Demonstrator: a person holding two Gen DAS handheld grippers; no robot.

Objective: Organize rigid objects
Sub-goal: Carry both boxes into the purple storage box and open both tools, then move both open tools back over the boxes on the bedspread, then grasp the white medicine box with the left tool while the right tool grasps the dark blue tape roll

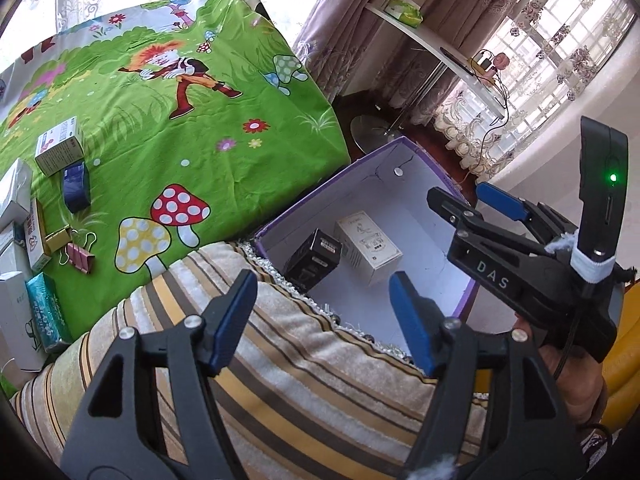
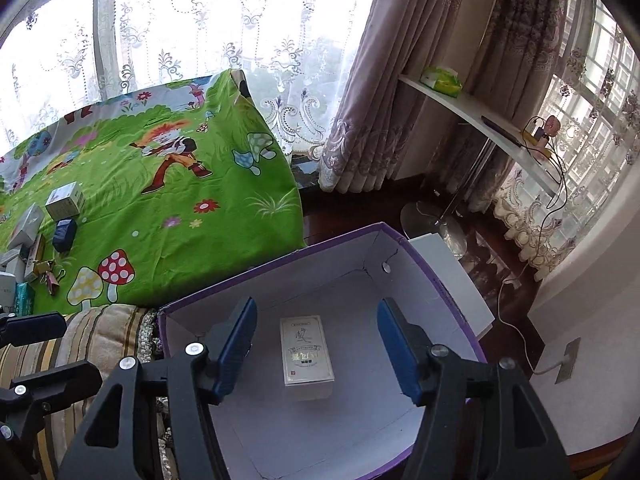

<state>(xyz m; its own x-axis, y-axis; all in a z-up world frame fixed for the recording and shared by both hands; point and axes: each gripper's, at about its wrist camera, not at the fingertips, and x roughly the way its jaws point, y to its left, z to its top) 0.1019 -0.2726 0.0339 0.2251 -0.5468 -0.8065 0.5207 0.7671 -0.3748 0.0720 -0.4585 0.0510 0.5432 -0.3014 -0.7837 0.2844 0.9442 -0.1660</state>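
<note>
A purple box with a white inside [image 1: 404,184] [image 2: 432,280] stands beside a striped cushion. In it lie a white carton [image 1: 368,246] [image 2: 307,354] and a black carton [image 1: 314,258]. My right gripper [image 2: 316,348] is open and empty, hanging over the white carton; it also shows in the left wrist view [image 1: 466,200]. My left gripper [image 1: 320,320] is open and empty above the cushion's edge. Several small boxes [image 1: 58,150] [image 2: 64,200], a dark blue box [image 1: 76,186] and binder clips [image 1: 80,256] lie on the green cloth.
The striped cushion [image 1: 280,368] [image 2: 92,336] lies between the green cartoon cloth [image 1: 192,128] [image 2: 168,216] and the purple box. A white shelf [image 2: 480,124] with a tissue pack, curtains and cables stand at the right. Dark floor lies behind the box.
</note>
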